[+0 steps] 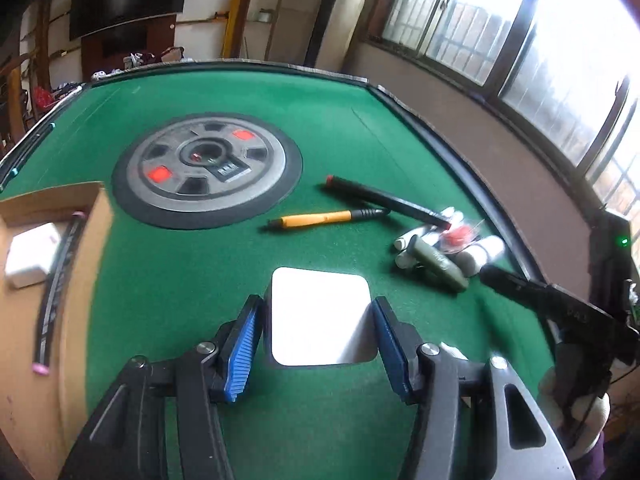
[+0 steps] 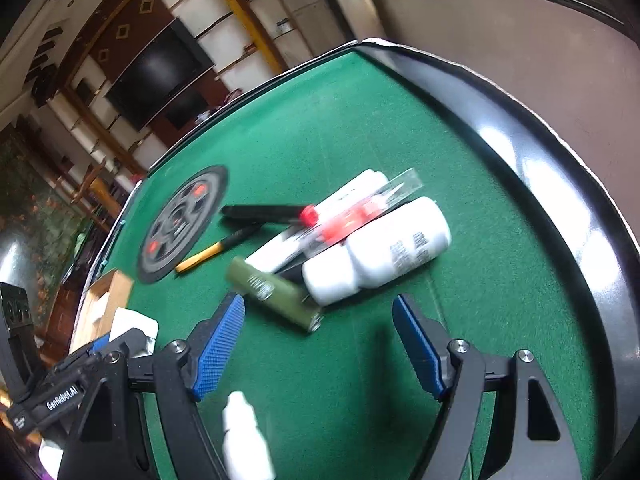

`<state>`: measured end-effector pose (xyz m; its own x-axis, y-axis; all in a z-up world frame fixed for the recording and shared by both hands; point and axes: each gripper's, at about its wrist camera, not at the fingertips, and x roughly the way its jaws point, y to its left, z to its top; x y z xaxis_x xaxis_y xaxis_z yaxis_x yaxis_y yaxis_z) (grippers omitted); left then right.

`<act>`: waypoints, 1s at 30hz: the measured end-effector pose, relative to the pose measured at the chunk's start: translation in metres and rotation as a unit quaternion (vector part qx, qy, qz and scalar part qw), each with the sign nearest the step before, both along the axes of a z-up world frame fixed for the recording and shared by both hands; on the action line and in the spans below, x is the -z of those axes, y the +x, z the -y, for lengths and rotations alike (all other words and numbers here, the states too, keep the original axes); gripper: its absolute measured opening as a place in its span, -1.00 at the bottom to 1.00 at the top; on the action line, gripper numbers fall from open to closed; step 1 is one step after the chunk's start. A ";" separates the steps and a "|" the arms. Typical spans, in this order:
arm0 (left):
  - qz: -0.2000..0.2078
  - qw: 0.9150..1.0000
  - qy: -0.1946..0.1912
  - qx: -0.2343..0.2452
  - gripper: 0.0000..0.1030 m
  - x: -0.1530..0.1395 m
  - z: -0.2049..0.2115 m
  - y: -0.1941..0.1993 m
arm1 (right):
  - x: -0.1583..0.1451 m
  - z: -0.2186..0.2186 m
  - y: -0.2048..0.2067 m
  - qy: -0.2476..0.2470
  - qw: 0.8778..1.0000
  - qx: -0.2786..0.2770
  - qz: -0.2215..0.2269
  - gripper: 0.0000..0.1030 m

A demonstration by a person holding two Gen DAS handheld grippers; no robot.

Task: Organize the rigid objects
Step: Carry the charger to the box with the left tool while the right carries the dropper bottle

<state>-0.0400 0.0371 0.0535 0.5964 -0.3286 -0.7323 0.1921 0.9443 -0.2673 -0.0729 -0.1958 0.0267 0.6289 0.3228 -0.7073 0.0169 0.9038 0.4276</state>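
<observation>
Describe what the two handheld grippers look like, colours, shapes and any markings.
Both are alike: the left gripper and right gripper each have black angular arms with triangular cut-outs, round silver pivot bolts, and two fingers faced with ribbed blue pads. In the right wrist view the left gripper's black body shows white lettering, "GenRobot.AI".

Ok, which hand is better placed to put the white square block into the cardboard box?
Left. The left gripper straddles the white block, with the cardboard box just to its left. The right gripper stands open by the pile of bottles, away from the block.
</observation>
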 end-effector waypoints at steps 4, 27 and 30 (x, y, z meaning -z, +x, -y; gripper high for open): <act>0.017 1.000 -0.023 -0.005 0.13 -0.014 -0.024 -0.024 | -0.007 -0.029 -0.019 -0.021 0.996 -0.085 -0.031 0.48; -0.018 0.981 -0.014 -0.194 0.14 -0.018 -0.262 -0.010 | -0.066 -0.190 -0.001 0.034 0.963 -0.267 -0.020 -0.62; -0.047 0.976 -0.027 -0.209 0.14 0.003 -0.282 0.018 | -0.066 -0.252 0.023 0.065 0.951 -0.298 -0.040 -0.62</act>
<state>-0.0221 0.3191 0.0503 0.6174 -0.1107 -0.7789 -0.2352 0.9188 -0.3170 -0.0498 0.0560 0.0932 0.2520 0.6941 -0.6743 -0.4452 0.7018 0.5561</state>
